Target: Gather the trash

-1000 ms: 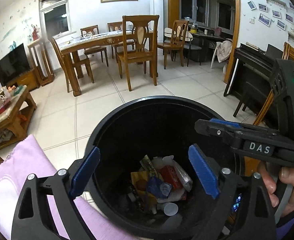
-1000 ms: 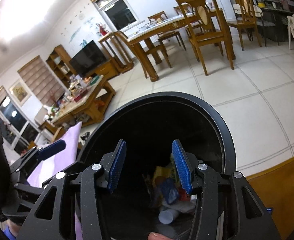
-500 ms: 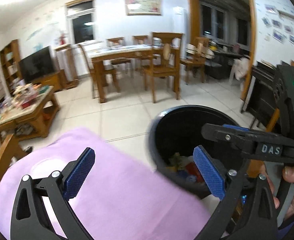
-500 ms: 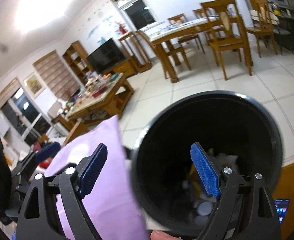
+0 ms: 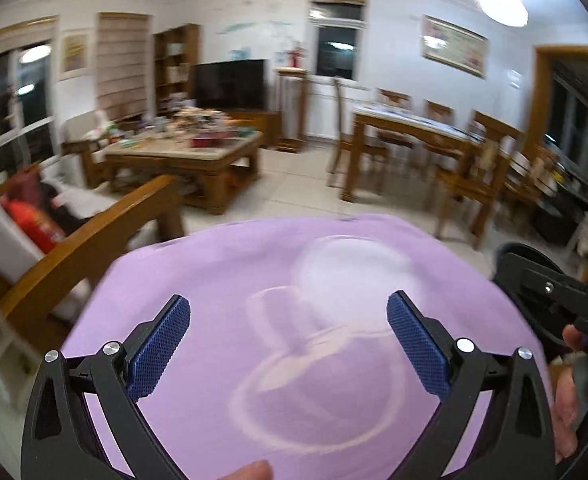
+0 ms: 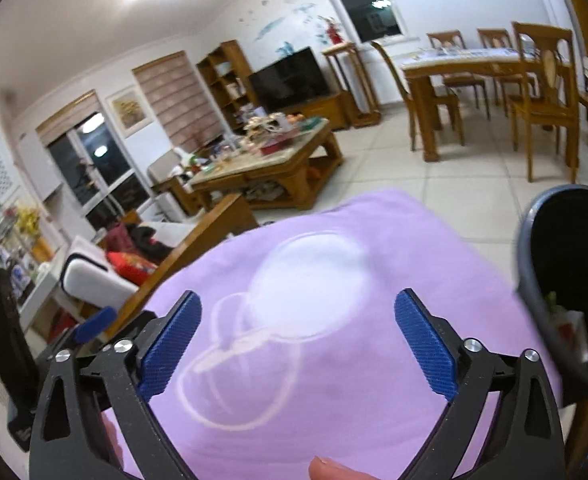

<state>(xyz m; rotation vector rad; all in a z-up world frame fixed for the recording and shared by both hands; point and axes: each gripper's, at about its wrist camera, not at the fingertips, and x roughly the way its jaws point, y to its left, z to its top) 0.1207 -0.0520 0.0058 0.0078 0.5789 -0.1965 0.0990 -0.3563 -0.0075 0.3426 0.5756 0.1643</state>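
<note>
From the left wrist camera, the left gripper hangs over a lilac cloth-covered surface printed with pale white looping outlines, its two blue textured pads spread wide with nothing between them, so the tool is released. A fingertip shows at the bottom edge. At the far right, partly cut off, a hand grips the black handle of the other tool, and behind it a sliver of the round black plastic trash bin peeks out just beside the cloth. Beyond lie a pale tiled floor, a low wooden coffee table cluttered with small items, a dark flat television, a wooden dining table with chairs, and at the left a wooden-armed seat with a red cushion. The picture is blurred. From the right wrist camera, the right gripper also sits above the lilac cloth; its jaws have just been opening and now stand wide, holding nothing. The black bin stands at the right edge, just beside the cloth, and scraps of coloured trash show inside against its near wall. At the left edge the blue pad tip of the left tool pokes into view. The same coffee table, television and dining set fill the room behind.
</note>
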